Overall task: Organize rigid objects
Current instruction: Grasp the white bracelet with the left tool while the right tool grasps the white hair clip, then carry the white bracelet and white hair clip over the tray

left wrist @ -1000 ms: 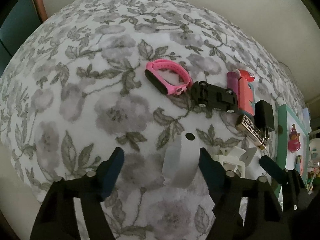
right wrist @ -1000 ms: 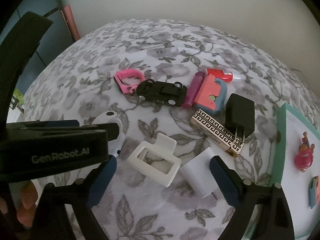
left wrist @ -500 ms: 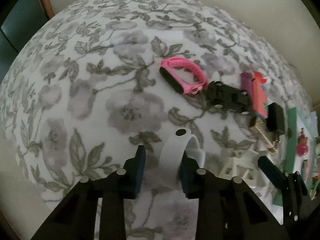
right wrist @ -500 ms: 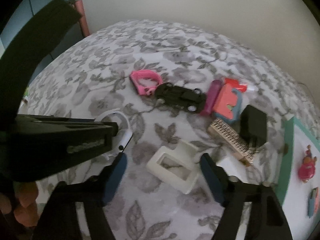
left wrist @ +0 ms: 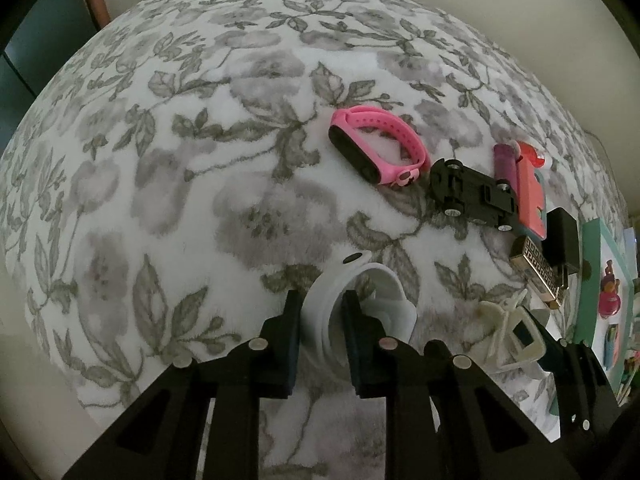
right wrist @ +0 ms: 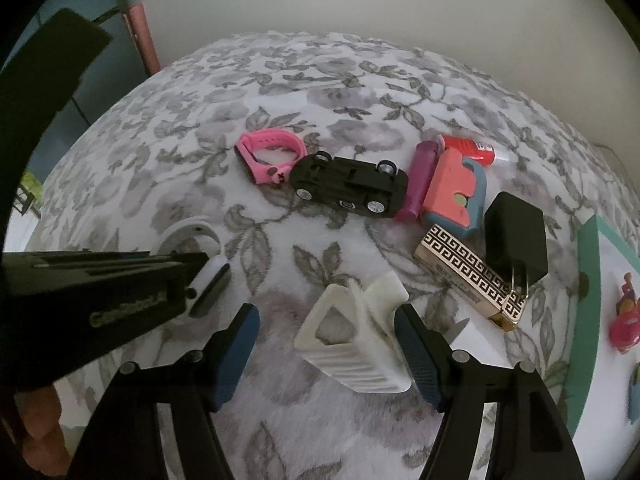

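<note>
Left jaws closing on 1 white band (left wrist: 320, 316); right jaws straddle 1 tilted white clip (right wrist: 352, 336).

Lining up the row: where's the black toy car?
The black toy car lies upside down in the row, between the pink watch band and purple tube.

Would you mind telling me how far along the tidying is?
Done, it seems: a row with the pink band, car and charger. In hand: the left gripper is closing on the white band; the white clip sits between the right gripper's fingers, ungripped. Left: placing both.
</note>
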The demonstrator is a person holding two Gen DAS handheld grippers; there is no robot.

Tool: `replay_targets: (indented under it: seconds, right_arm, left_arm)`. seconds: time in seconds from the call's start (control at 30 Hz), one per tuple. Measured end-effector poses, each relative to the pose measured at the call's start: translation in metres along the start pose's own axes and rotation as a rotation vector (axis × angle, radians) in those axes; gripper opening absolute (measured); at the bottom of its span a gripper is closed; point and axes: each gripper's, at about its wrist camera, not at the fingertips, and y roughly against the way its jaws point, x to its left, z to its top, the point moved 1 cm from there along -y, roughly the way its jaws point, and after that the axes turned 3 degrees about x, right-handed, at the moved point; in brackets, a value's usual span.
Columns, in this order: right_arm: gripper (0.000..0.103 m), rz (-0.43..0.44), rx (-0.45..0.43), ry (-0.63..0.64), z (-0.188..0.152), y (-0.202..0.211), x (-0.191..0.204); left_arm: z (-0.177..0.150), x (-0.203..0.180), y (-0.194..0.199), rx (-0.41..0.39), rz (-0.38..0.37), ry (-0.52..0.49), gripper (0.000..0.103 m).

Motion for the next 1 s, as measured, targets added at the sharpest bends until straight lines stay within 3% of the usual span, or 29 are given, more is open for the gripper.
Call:
replay_targets:
  seconds: [0.1,0.3,0.37,1.0]
  right_arm:
    - [0.051,-0.011,0.009,-0.030,0.001,-0.001,-0.006]
    - [0.041,0.018,0.016,-0.058,0.001,0.002,-0.017]
    - [0.033,0.025,0.019,-0.061,0.000,0.003,-0.019]
    - [0.032,0.163,-0.005,-0.179,-0.004,0.030,-0.048]
  left_arm:
    - [0.001,-0.001,-0.001,-0.003,0.003,-0.007,0.021]
    - [0.003,-0.001,-0.002,-0.004,0.012,-0.015,0.021]
    - [0.002,-0.002,-0.001,-0.006,0.022,-0.019,0.017]
    - [-0.002,0.008,0.031,-0.035,0.052,0.025,0.013]
